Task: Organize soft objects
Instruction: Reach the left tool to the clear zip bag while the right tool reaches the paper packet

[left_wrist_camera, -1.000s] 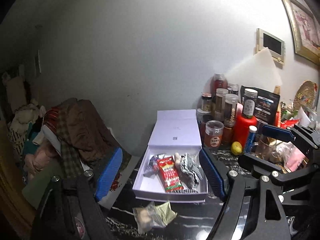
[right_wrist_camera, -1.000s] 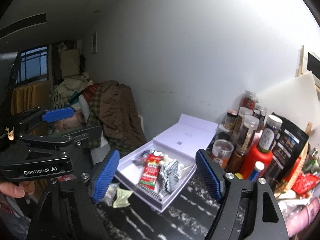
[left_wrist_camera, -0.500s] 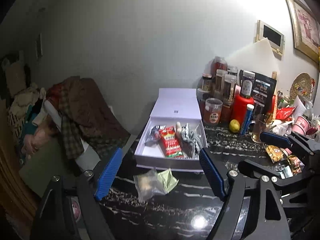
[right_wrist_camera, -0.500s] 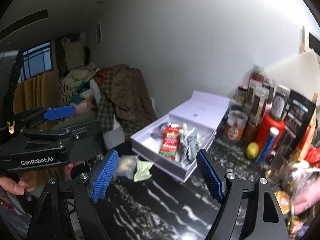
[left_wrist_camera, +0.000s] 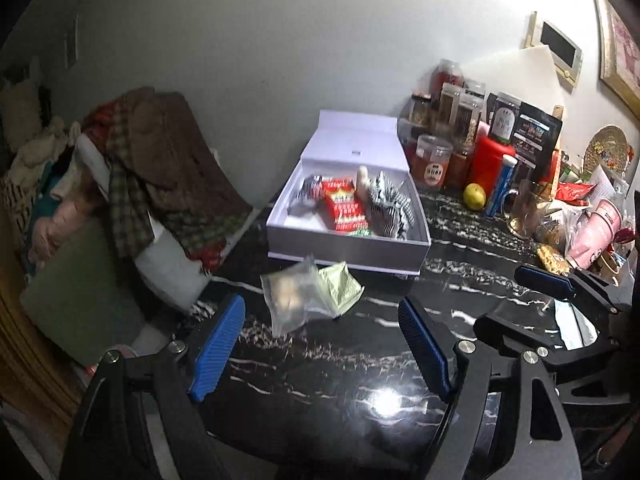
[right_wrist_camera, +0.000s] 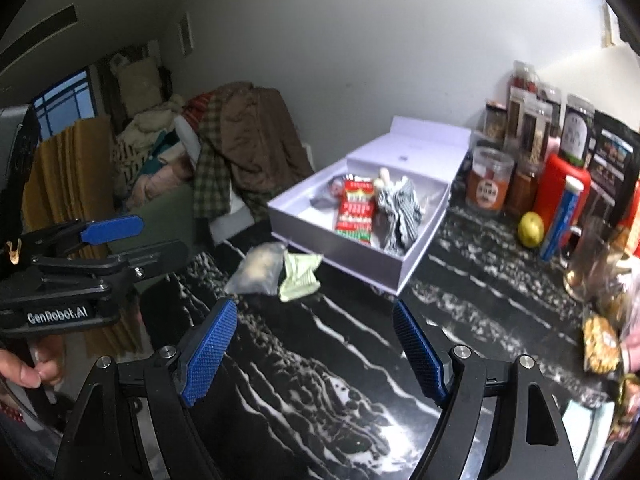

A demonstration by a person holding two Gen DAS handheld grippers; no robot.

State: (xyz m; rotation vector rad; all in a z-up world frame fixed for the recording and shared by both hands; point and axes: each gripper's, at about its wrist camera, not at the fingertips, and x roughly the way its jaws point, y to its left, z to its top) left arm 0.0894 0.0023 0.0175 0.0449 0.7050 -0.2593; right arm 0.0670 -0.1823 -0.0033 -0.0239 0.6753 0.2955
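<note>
Plastic pouches point(left_wrist_camera: 310, 294) outside white box point(left_wrist_camera: 344, 249)

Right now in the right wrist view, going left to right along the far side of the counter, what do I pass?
Pile of clothes → open white box → clear jar with orange label → lemon → blue tube → glass mug.

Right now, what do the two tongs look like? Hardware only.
Both alike: black angular frames with silver bolts, and ribbed blue pads on the fingers. Left tongs; right tongs. The right view shows the left unit's side with white "GenRobot.AI" lettering. No cables or sleeves visible.
</note>
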